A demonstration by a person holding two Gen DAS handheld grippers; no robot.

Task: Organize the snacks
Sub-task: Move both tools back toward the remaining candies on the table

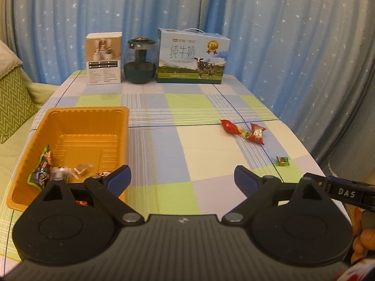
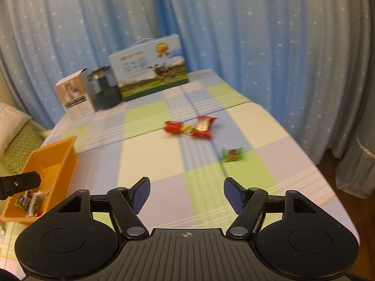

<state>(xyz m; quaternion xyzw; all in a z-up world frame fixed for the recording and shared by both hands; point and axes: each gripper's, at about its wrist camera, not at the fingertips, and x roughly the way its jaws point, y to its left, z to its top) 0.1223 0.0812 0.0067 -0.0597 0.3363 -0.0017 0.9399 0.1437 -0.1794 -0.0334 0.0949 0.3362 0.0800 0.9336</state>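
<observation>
Nearest, both grippers hang released and empty – the left gripper (image 1: 182, 175) beside the orange tray (image 1: 58, 117), which holds several wrapped snacks, perhaps five, though its fingers (image 1: 121, 178) hide some. The right gripper (image 2: 186, 193) faces the loose sweets on the tabletop (image 2: 164, 164). One green candy (image 2: 232, 155) lies nearer, two red-wrapped snacks (image 2: 191, 127) touching beyond – a pinch there could catch both or flick one away; farthest stand two boxes and one jar.
</observation>
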